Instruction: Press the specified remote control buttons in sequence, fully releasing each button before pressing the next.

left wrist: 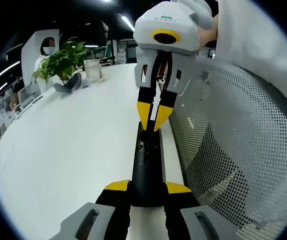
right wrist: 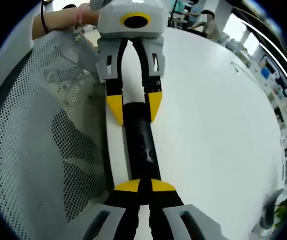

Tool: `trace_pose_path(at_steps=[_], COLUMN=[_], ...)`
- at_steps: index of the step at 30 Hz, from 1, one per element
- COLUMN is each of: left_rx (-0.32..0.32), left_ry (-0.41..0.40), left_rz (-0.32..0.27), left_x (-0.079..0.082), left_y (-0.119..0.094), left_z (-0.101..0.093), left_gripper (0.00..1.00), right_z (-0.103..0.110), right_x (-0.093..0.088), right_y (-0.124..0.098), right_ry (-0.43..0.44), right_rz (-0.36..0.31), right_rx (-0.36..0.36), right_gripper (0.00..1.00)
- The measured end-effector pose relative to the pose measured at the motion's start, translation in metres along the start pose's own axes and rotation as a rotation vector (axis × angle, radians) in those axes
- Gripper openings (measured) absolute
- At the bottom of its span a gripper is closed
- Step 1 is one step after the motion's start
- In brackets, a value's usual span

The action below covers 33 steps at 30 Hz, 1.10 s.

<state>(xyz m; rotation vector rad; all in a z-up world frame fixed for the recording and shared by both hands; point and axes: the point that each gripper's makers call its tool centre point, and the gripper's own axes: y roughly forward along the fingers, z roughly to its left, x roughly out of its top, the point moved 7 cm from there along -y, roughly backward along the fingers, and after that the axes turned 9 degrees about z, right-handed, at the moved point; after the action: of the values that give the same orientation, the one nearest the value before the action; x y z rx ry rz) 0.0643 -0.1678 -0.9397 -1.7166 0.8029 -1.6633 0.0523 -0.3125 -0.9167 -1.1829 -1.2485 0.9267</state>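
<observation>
Clamping the near end of a black remote control (left wrist: 147, 165), the left gripper (left wrist: 147, 190) is seen at the bottom of the left gripper view, its yellow-tipped jaws closed against the remote's two sides. At the far end of the remote, the right gripper (left wrist: 154, 117) is seen coming in from above, its yellow tips drawn together into a narrow point that rests on or just over the remote's top face; whether contact is made cannot be told.

In the right gripper view the same remote (right wrist: 140, 145) is shown lengthwise. The right gripper (right wrist: 139, 187) is pressed together there, tips meeting over the near end of the remote. The left gripper (right wrist: 132, 107) is seen at the far end, its jaws set on either side of the remote body and gripping it.

The remote is held along the edge of a white table (left wrist: 73, 140), which spreads away to the left in the left gripper view. Beside that edge a grey mesh chair back (left wrist: 233, 145) is seen. At the far side of the table a green potted plant (left wrist: 60, 62) and a clear container (left wrist: 93, 70) are standing. A hand (right wrist: 78, 17) with a dark wristband is visible behind the left gripper in the right gripper view.
</observation>
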Motion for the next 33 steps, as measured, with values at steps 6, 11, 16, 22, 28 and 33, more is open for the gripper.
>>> trace_pose_path(at_steps=[6,11,16,22,28,33], left_rx=[-0.001,-0.001,0.0,0.002,0.001,0.001], left_ry=[0.001,0.0,0.001,0.001,0.003,0.003], left_rz=[0.001,0.001,0.001,0.002,0.003,0.002], left_x=[-0.0003,-0.0006,-0.0004,-0.0003,-0.0002,-0.0005], left_y=[-0.0003,-0.0002,-0.0001,-0.0001,-0.0002,-0.0001], left_z=[0.0003,0.0004,0.0003,-0.0002,-0.0003,0.0], left_gripper=[0.24,0.24,0.24,0.24,0.24,0.24], right_z=[0.0006,-0.002,-0.0015,-0.0014,0.0,0.0], right_x=[0.0037,0.0019,-0.0022,-0.003,-0.004,-0.0047], right_y=[0.0011,0.0008,-0.0002,-0.0013,-0.0017,-0.0012], right_ry=[-0.022,0.006,-0.012,0.026,0.001,0.001], right_rz=[0.032,0.022,-0.013,-0.037,-0.023,-0.025], right_rx=[-0.004,0.01,0.02,0.026,0.019,0.01], right_gripper=[0.0,0.0,0.0,0.0,0.0,0.0])
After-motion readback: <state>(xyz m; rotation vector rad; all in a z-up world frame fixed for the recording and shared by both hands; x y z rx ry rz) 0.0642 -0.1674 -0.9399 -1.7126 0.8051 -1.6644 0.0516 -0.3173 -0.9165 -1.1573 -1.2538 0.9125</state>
